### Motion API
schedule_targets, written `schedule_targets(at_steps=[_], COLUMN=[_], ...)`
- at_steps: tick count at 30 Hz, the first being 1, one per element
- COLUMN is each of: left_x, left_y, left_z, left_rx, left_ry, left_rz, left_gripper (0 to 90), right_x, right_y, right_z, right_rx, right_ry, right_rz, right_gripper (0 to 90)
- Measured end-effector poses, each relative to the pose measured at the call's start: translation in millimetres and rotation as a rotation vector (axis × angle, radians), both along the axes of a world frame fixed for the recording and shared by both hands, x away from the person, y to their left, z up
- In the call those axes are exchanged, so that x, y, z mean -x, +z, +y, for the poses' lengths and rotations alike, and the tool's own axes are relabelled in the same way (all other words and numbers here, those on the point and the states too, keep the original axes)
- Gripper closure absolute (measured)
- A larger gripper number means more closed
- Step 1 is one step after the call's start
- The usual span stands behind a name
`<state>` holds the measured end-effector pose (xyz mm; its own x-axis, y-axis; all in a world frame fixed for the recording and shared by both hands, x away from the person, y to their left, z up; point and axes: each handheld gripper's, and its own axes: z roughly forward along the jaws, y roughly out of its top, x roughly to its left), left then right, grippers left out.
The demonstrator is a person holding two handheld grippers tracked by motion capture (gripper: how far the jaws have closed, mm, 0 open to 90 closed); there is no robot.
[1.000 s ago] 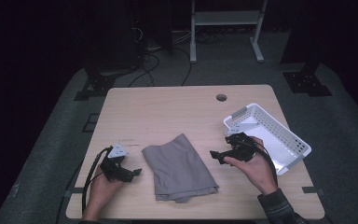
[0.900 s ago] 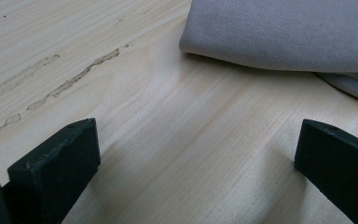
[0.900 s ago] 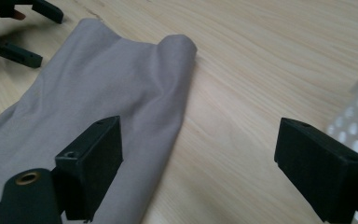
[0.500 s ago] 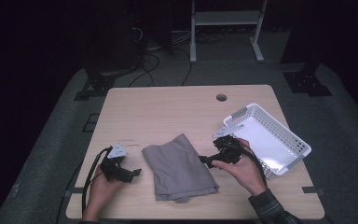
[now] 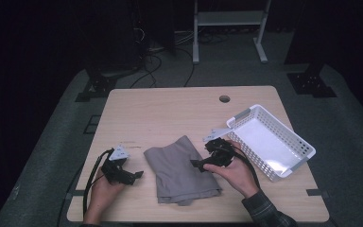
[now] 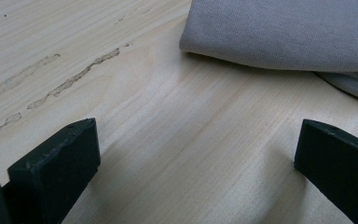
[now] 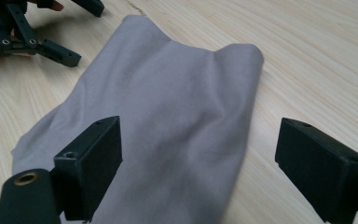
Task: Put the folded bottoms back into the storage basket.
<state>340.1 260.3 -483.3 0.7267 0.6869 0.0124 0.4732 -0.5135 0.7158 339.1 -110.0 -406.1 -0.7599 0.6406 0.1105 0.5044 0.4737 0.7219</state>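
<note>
Matt grey knit cloth (image 7: 168, 121) lies on pale, smooth-grained wooden table (image 5: 170, 113); the white basket (image 5: 269, 142) looks plastic.

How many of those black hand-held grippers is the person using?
2. The left hand-held gripper sits left of the grey cloth; the right hand-held gripper is at the cloth's right edge, beside the white basket.

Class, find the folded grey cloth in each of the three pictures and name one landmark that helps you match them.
High view: the grey cloth lies bottom centre, between both hands.
Left gripper view: its edge fills the top right, beyond the open jaws.
Right gripper view: it runs through the middle, partly between the open jaws.
Shared landmark: the pale wooden table.
</note>
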Motion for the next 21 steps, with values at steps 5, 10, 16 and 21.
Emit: schedule_targets(at_steps=[5, 10, 16, 21], left_x=[0.0, 0.0, 0.1, 0.0], left_y=[0.0, 0.0, 0.0, 0.0], left_z=[0.0, 0.1, 0.0, 0.0], left_rx=[0.000, -0.001, 0.000, -0.001], left_ry=[0.000, -0.001, 0.000, 0.000], left_rz=[0.001, 0.000, 0.001, 0.000], left_gripper=[0.0, 0.0, 0.0, 0.0], right_x=[-0.5, 0.7, 2.1, 2.5], right_y=[-2.2, -5.7, -10.6, -16.3], right_z=[12.5, 26.4, 40.8, 50.9], right_rx=[0.003, 0.012, 0.017, 0.033], right_ry=[0.021, 0.047, 0.069, 0.084], right_rz=[0.004, 0.012, 0.026, 0.028], right_gripper=[12.9, 12.5, 11.8, 9.6])
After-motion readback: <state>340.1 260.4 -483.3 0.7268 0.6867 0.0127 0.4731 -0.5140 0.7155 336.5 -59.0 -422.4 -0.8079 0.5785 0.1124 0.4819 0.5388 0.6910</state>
